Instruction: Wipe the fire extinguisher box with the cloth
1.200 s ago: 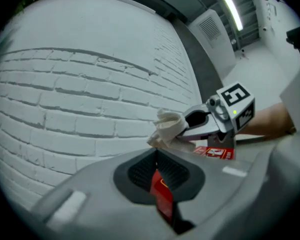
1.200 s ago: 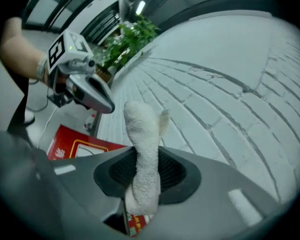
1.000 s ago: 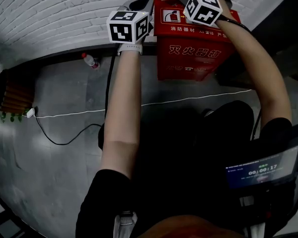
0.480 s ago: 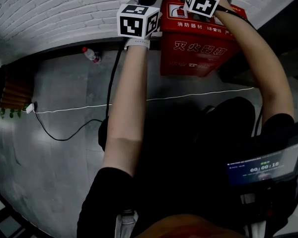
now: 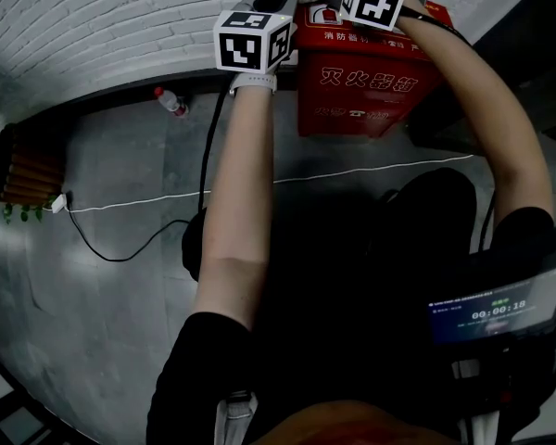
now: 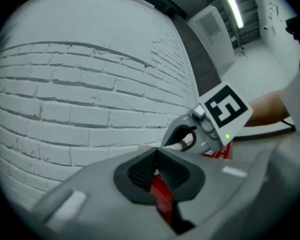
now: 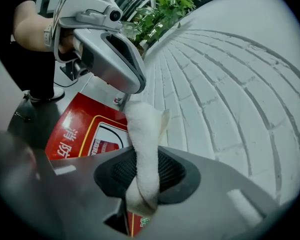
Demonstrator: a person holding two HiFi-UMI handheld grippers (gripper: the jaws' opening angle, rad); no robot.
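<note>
Grey floor (image 5: 102,341), red fire extinguisher box (image 5: 366,86), bottle (image 5: 170,102), cable (image 5: 120,253)

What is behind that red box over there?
A white brick wall rises right behind the red box. The right tongs, shut on a white cloth, are over its back edge, so I cannot see whether box and wall touch.
</note>
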